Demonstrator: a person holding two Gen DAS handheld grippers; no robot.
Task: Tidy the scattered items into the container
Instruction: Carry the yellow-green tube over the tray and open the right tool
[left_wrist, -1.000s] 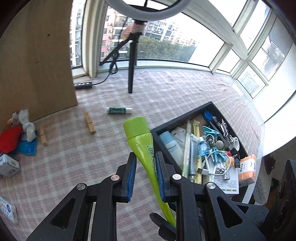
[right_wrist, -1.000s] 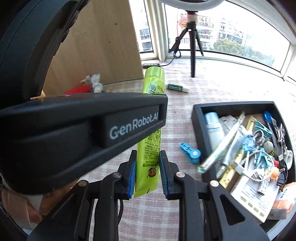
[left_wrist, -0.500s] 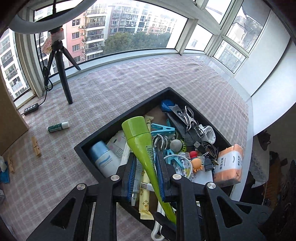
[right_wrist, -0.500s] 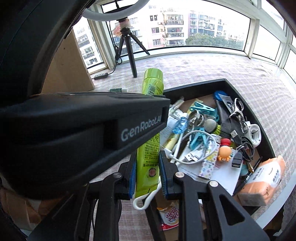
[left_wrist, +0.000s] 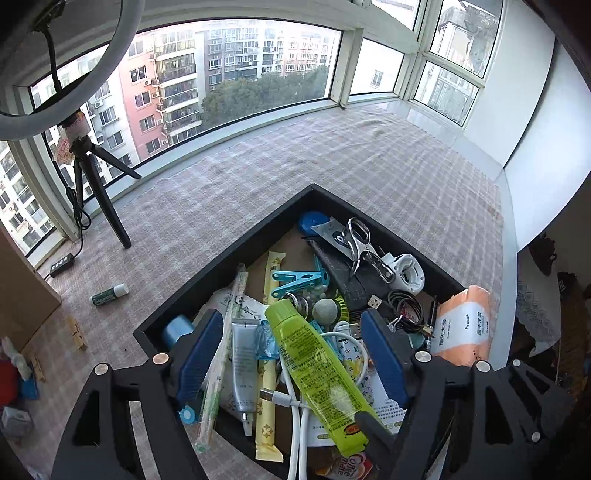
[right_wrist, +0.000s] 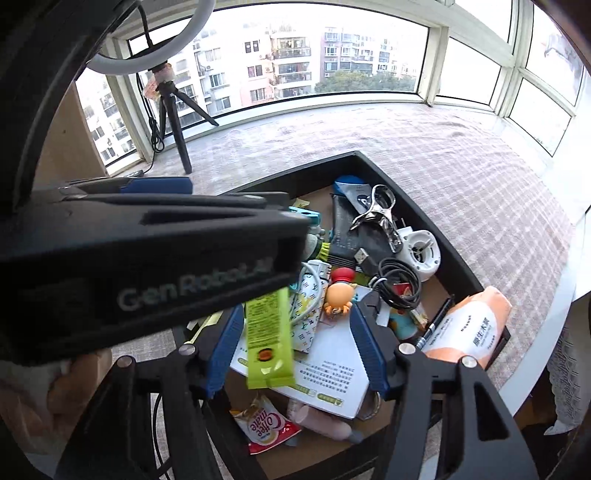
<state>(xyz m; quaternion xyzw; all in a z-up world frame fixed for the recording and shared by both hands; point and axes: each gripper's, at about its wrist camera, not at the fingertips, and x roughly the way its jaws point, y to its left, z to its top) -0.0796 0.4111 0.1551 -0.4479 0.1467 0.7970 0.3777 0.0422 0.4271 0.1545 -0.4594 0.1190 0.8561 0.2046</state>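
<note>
The lime-green tube lies slanted on the pile inside the black tray, cap end away from me. My left gripper hovers over it with its jaws opening, both blue pads standing clear of the tube. In the right wrist view the tube's flat tail hangs blurred between the right gripper's opening jaws, touching neither pad, above the tray. The tray holds several small items: clips, cables, scissors, sachets.
A green-and-white stick and wooden clips lie on the checked cloth left of the tray. A tripod stands by the window. An orange tissue pack leans at the tray's right corner, near the table edge. The left tool's black body blocks the right wrist view's left half.
Both grippers carried the green tube rightward from over the cloth to above the tray. Their jaws then spread wide and the tube came free, dropping onto the pile.
</note>
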